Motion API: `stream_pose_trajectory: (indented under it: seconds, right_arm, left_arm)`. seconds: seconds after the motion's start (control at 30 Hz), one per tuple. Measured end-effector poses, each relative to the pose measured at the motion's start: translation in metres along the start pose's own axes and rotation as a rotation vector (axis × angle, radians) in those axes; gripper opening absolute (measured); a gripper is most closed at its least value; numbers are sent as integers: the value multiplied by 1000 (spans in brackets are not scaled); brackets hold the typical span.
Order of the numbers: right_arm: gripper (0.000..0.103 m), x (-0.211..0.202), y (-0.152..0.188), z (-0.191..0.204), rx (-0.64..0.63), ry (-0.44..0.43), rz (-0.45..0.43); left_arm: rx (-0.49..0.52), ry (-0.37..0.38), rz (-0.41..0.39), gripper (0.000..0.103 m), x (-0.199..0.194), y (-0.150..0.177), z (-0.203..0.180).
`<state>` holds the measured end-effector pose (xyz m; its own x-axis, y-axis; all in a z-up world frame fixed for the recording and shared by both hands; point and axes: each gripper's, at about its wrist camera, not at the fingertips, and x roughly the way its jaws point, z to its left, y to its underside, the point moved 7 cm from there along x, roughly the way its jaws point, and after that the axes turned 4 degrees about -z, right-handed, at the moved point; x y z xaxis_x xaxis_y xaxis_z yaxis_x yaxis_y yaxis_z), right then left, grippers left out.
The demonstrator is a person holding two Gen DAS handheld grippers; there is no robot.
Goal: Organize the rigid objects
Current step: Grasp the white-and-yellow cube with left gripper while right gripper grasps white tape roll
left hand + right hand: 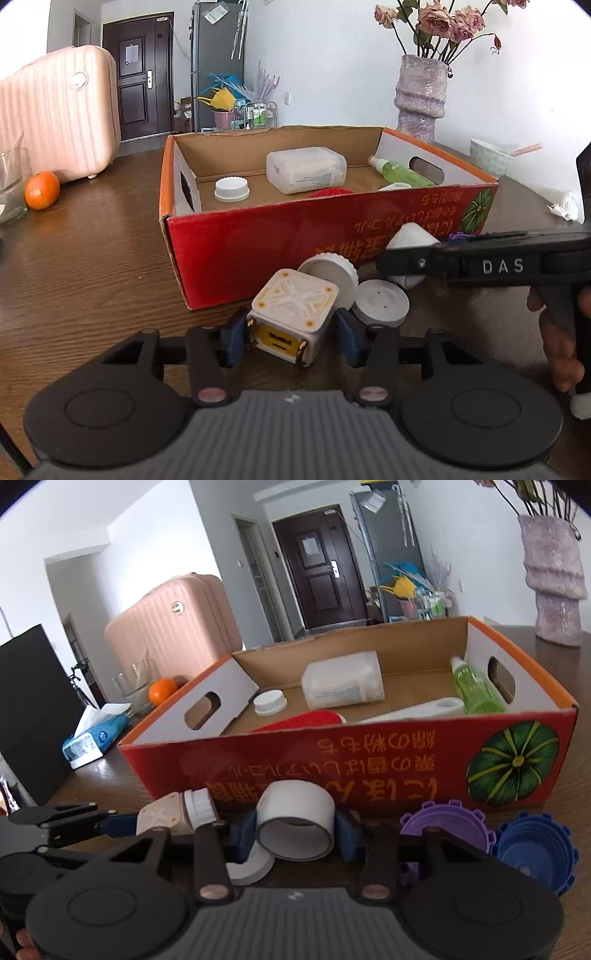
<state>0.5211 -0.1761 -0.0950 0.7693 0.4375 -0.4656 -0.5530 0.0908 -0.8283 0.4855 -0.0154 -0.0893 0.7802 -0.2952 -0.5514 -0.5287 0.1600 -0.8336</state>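
At lower centre, the white-and-yellow plastic cube [291,314] is bracketed by the left hand-held gripper [291,338], spread wide; rigid, light, best taken by flat sides. The white tape roll [295,825] is clasped by the right hand-held gripper [295,830]; beyond, the red cardboard box [280,240] awaits.

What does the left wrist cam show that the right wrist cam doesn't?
Left only: the white-and-yellow cube between the left gripper pads, and the flowers in the vase.

Right only: the tape roll the right gripper closes on, the purple gear lid, the blue gear lid, and the tissue pack.

Both: the red cardboard box, clear container, green bottle and orange.
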Motion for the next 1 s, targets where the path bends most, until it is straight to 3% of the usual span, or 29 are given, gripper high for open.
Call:
stream_pose_trajectory:
  seconds: [0.23, 0.43, 0.63, 0.77, 0.9, 1.0]
  right_arm:
    - [43, -7, -1, -3, 33, -25, -41]
    - [43, -32, 4, -5, 69, -20, -101]
    - [43, -100, 44, 13, 32, -14, -114]
    - [43, -142, 72, 26, -62, -7, -76]
    - [43, -168, 90, 34, -231, 59, -64]
    - [43, -172, 101, 37, -273, 50, -26]
  left_arm:
    - [18, 1, -24, 42, -9, -1, -10]
    - [-42, -92, -75, 39, -49, 12, -26]
    - [-105, -190, -74, 39, -108, 54, -50]
    - [-29, -241, -69, 40, -133, 76, -67]
    - [-39, -246, -62, 42, -140, 86, -74]
    - [-50, -253, -64, 49, -133, 84, -76]
